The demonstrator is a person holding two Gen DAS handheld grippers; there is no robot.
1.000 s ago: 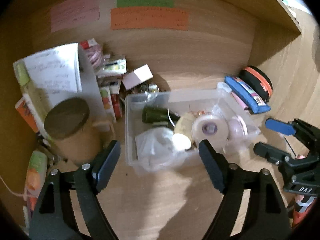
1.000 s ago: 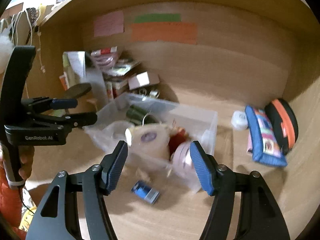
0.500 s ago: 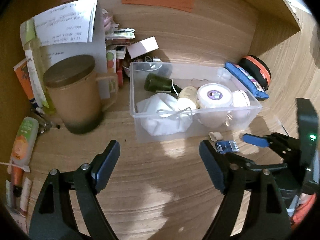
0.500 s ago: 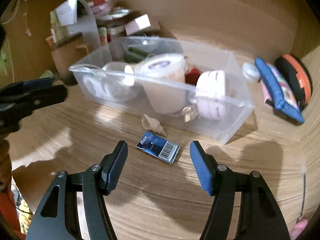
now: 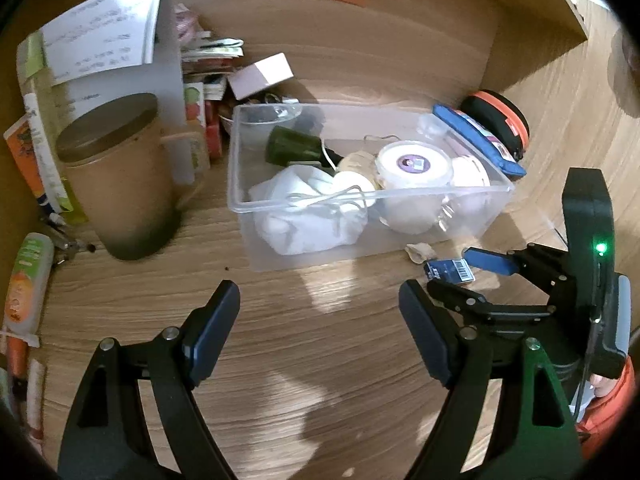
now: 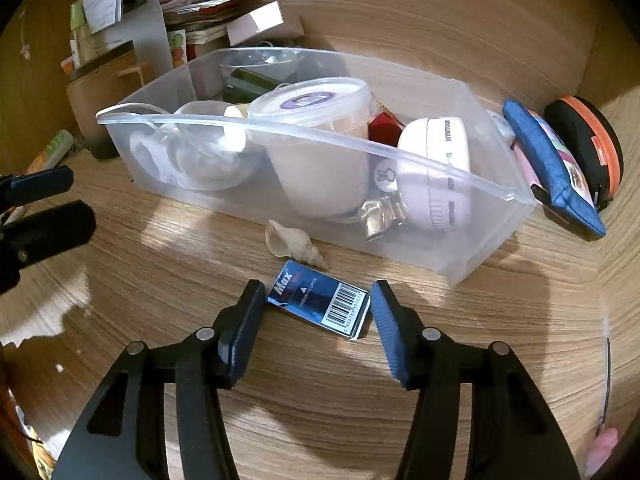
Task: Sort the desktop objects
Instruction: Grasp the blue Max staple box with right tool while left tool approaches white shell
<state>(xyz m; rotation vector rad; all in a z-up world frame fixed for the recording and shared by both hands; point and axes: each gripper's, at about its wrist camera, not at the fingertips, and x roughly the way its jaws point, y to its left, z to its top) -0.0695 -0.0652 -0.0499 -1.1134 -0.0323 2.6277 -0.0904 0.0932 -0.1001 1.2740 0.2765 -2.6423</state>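
A small blue box with a barcode point(image 6: 320, 305) lies flat on the wooden desk, just in front of a clear plastic bin point(image 6: 472, 256). My right gripper point(image 6: 317, 322) is open, low over the desk, with a finger on each side of the box. A seashell point(image 6: 292, 244) lies between box and bin. The bin holds a lidded tub point(image 6: 316, 104), a white cloth bag point(image 5: 308, 216), a dark bottle and a pink round case. My left gripper point(image 5: 320, 332) is open and empty above bare desk, left of the right gripper point(image 5: 460, 276); the blue box point(image 5: 450, 270) shows there too.
A brown lidded mug point(image 5: 116, 184) stands left of the bin, with papers and packets behind it. A blue pouch point(image 6: 556, 160) and a black-orange case point(image 6: 592, 144) lean at the right wall. A tube point(image 5: 26, 280) lies at the far left.
My right gripper has dropped and moved forward until its fingers straddle the blue box. My left gripper has drawn back slightly from the bin. Both jaws stay open.
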